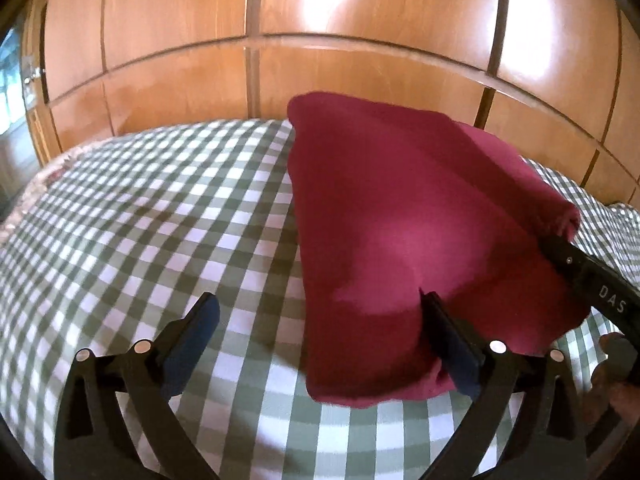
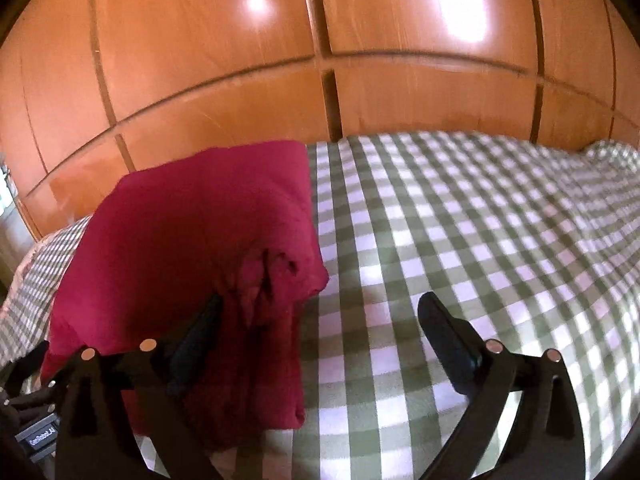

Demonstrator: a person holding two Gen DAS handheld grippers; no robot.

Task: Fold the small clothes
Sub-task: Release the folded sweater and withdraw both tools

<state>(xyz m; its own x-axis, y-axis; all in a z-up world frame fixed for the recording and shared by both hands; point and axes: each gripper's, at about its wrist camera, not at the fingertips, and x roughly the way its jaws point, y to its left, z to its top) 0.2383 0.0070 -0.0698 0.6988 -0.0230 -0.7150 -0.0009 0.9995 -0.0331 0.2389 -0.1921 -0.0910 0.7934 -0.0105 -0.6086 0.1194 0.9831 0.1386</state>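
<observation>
Red garment (image 1: pixel 400 216), folded, lying on the bed's green-and-white checked cover (image 1: pixel 160 220) before wooden wardrobe doors (image 1: pixel 180 40). Left claw (image 1: pixel 320 312) and right claw (image 2: pixel 320 312) both stand spread wide, each with its inner finger resting against the cloth, gripping nothing.

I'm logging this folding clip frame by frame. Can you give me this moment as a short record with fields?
garment: red cloth, folded, lying on the bed
surface: green and white checked bedsheet
left gripper: open, its right finger against the cloth's near edge
right gripper: open, its left finger against the cloth, right finger over bare sheet
background: wooden panelled wardrobe
</observation>
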